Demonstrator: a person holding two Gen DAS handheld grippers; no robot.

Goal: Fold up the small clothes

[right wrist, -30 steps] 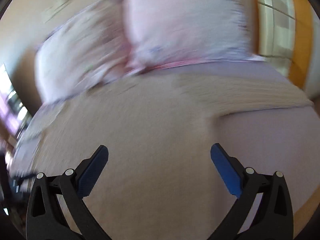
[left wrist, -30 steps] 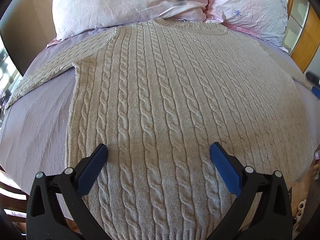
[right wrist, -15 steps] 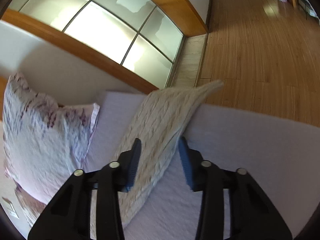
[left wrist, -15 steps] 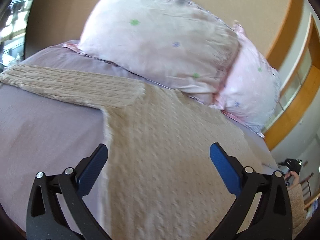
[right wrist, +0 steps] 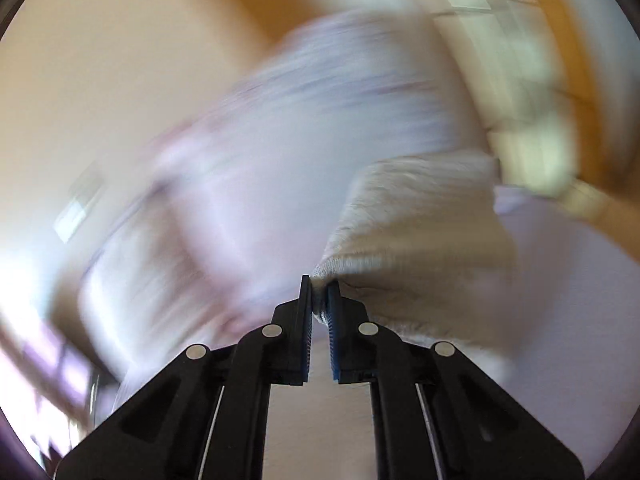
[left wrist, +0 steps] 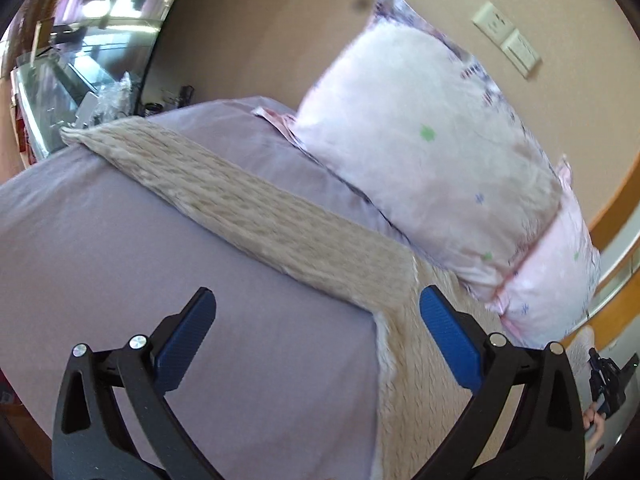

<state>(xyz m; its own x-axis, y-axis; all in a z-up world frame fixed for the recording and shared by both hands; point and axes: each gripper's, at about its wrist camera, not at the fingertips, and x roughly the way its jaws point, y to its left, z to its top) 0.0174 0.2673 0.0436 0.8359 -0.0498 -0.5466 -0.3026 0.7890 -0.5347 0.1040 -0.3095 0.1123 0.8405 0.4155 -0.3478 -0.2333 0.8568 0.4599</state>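
Note:
A beige cable-knit sweater (left wrist: 408, 360) lies flat on a lilac bed sheet (left wrist: 120, 264). Its left sleeve (left wrist: 224, 204) stretches out to the left toward the bed's edge. My left gripper (left wrist: 316, 336) is open and empty, hovering above the sheet near the armpit of that sleeve. My right gripper (right wrist: 320, 300) is shut on the cuff end of the sweater's right sleeve (right wrist: 416, 232) and holds it lifted off the bed. The right wrist view is heavily blurred.
Two pale pink floral pillows (left wrist: 432, 152) lie at the head of the bed behind the sweater. A beige wall with a light switch (left wrist: 508, 40) stands beyond. A cluttered glass surface (left wrist: 80, 92) is at the far left. Wood-framed windows (right wrist: 520, 40) are at the right.
My left gripper swung left from the sweater's body toward the left sleeve. My right gripper closed on the right sleeve's end and lifted it, moving fast.

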